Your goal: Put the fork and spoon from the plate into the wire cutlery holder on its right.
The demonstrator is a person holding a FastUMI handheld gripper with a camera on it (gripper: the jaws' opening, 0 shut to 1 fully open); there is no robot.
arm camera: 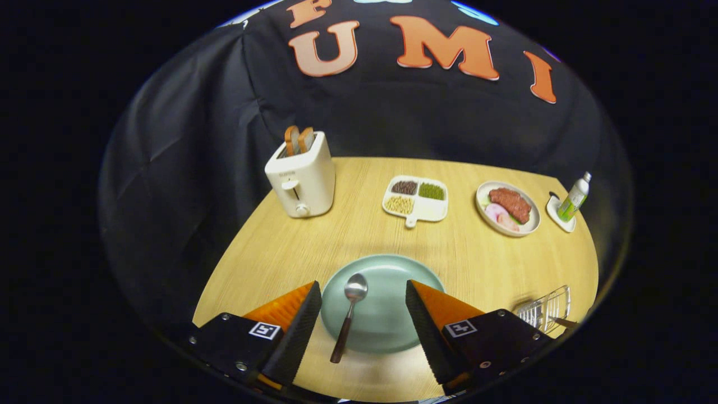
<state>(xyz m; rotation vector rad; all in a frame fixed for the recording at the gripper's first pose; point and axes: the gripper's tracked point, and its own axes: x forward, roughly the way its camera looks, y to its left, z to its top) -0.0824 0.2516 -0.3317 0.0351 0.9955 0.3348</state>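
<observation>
Above the green plate (392, 314) the gripper (363, 303) hangs with its fingers spread wide, holding nothing and touching nothing — one finger stands off the plate's left rim, the other over its right part, and the spoon (349, 314) lies in the gap between them.

The spoon rests on the left half of the plate. Its long axis runs nearly straight away from the gripper, tilted a little: the bowl points toward the far side of the plate, the handle comes back toward the gripper and crosses the plate's near rim onto the tabletop (314, 247). The bowl is shiny silver metal and faces up; the handle is dark brown and slim.

To the right of the plate, near the tabletop's edge, sits the wire cutlery holder (547, 308), with a dark handle (562, 321) sticking out of it — whether that is the fork I cannot tell.

Beyond the plate stand a cream toaster (303, 179) with two slices of toast, a white divided dish (416, 199) of beans, a plate of food (507, 207) and a small green bottle (574, 199) on a coaster.
</observation>
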